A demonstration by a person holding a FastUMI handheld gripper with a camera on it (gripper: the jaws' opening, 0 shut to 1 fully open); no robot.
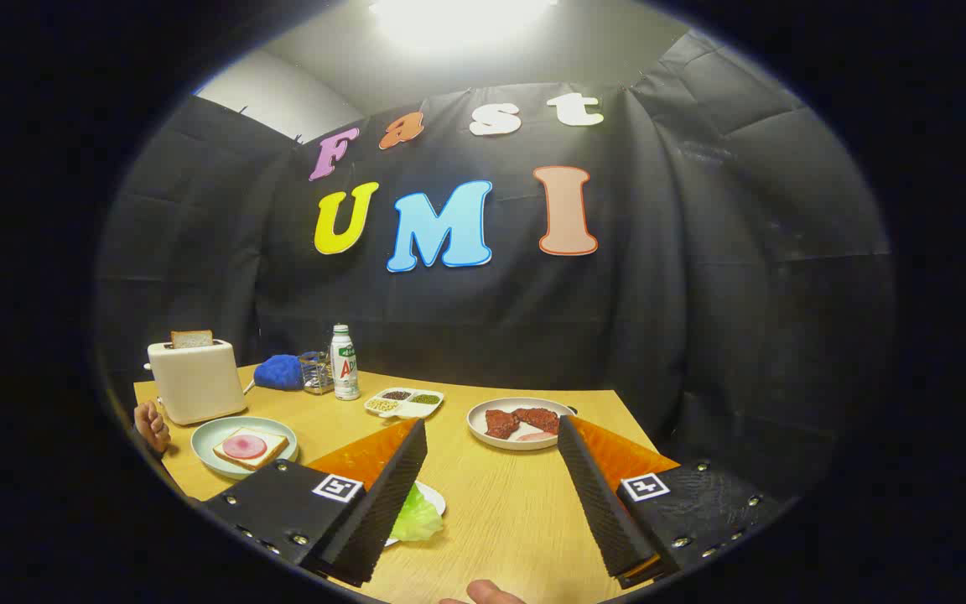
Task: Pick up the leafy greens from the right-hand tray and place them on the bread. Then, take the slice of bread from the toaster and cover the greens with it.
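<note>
tool (491, 453) agape, leafy greens (416, 516) beside left finger

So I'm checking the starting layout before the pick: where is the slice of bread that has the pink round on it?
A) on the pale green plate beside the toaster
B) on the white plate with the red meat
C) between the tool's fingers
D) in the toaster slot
A: the bread with the pink round lies on the pale green plate beside the toaster; the tool is open and holds nothing.

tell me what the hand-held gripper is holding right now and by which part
Nothing. The hand-held gripper is open, fingers wide apart over the table; the leafy greens lie beside the left finger, ungrasped.
</note>
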